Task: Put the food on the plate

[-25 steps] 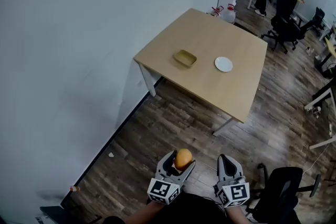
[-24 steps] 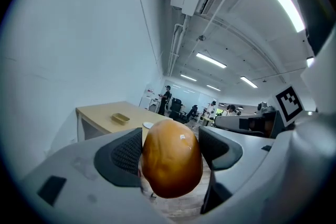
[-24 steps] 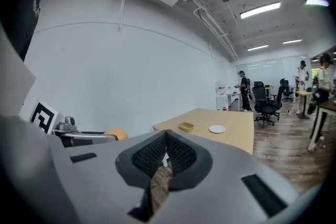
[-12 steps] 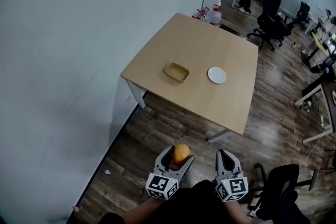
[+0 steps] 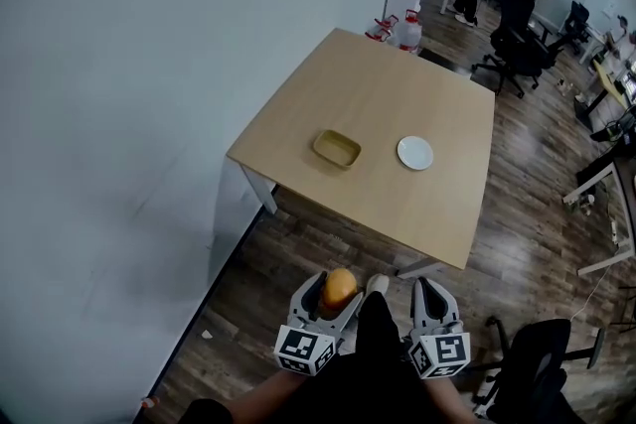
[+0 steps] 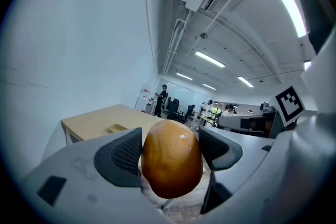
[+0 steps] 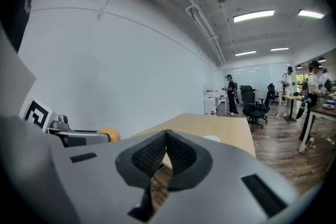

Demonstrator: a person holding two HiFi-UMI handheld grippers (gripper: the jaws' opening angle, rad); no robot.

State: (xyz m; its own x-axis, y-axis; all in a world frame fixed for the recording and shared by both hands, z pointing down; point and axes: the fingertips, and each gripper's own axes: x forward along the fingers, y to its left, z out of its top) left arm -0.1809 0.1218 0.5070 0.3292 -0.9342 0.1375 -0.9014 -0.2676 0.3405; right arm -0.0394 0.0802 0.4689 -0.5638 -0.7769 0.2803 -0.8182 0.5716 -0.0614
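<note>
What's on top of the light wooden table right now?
A shallow tan rectangular tray and a small round white plate sit apart on the light wooden table. The plate looks bare; the tray's floor is too distant to check.

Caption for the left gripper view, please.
Left gripper shut on an orange-brown oval food item, wooden table ahead beside the white wall.

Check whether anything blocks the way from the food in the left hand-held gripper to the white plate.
Nothing visible does. The food, clamped in the left hand-held gripper, faces bare wood floor up to the table. The white plate lies empty near the table's front edge, with the yellow dish apart beside it.
</note>
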